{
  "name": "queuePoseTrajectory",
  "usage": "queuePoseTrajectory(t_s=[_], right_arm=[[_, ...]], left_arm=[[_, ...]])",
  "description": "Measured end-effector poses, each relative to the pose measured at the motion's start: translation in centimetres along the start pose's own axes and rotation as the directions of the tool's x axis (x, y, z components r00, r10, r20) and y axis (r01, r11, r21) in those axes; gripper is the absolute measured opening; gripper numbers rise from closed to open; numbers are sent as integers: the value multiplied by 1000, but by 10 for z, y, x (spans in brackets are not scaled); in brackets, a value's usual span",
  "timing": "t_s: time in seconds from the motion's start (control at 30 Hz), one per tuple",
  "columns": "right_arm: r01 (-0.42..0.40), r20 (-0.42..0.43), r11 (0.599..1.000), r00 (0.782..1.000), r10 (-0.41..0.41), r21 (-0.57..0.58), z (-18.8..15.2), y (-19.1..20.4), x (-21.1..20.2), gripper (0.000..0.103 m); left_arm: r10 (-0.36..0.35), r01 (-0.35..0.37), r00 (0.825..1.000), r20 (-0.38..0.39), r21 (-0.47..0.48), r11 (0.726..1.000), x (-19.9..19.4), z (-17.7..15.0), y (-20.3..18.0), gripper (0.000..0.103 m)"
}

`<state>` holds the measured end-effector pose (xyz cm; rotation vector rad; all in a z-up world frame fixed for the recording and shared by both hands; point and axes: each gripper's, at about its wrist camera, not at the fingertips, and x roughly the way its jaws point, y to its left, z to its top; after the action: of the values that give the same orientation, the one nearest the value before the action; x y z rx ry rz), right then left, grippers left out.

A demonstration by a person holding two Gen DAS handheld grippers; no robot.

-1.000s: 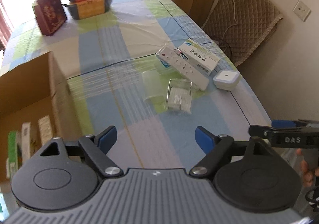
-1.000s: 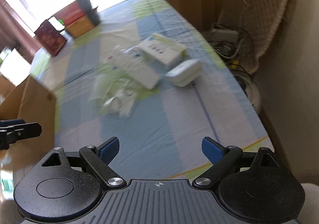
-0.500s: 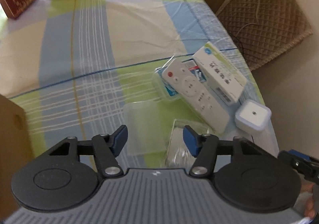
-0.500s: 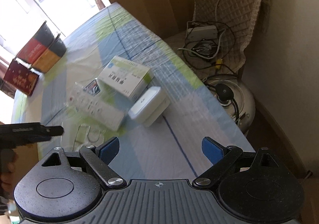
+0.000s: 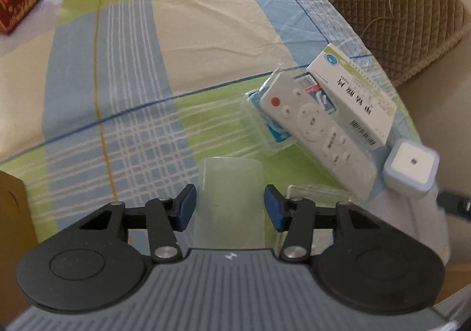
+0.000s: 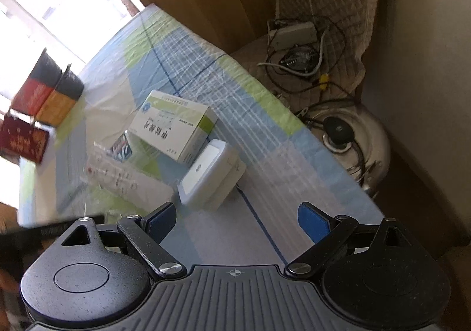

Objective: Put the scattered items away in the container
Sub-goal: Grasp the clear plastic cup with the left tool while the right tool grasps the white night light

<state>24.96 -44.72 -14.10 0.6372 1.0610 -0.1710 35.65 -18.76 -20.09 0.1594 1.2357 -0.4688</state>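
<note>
Left wrist view shows the biggest change: a second ago the left gripper (image 5: 229, 210) hung high over the checked tablecloth (image 5: 117, 95) with its jaws wide; it has since dropped to the cluster of loose items and narrowed, so its blue pads now straddle the frosted plastic lid (image 5: 231, 195), apart from it or barely at its edges, not yet clamped. That suggests the lid is the first piece to go, with the pinch still to come. The cardboard box (image 5: 11, 213), presumably the container, has slid to a sliver at the left edge of this view.

The right gripper (image 6: 237, 222) has also swung in, its jaws spread wide and empty, and now hovers just short of the white square device (image 6: 210, 176).

Counted, large to small: one cardboard box; one white-and-green medicine carton (image 5: 353, 98); one white remote (image 5: 318, 136) lying over one clear blister pack (image 5: 265, 127); one frosted lid; one clear case (image 5: 318, 195), mostly hidden; one square device. Six loose things, none boxed yet.
</note>
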Motion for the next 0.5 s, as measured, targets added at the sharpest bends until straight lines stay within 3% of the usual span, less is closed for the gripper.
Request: queuePoseTrajectory(t_s=[0.2, 0.5], right_arm=[[-63, 2, 988, 998, 63, 140, 15, -13, 18, 95], [-92, 21, 973, 996, 89, 209, 22, -19, 35, 94]], left_arm=[[105, -107, 994, 26, 80, 991, 10, -10, 0, 45], [109, -108, 994, -3, 58, 992, 4, -14, 10, 43]])
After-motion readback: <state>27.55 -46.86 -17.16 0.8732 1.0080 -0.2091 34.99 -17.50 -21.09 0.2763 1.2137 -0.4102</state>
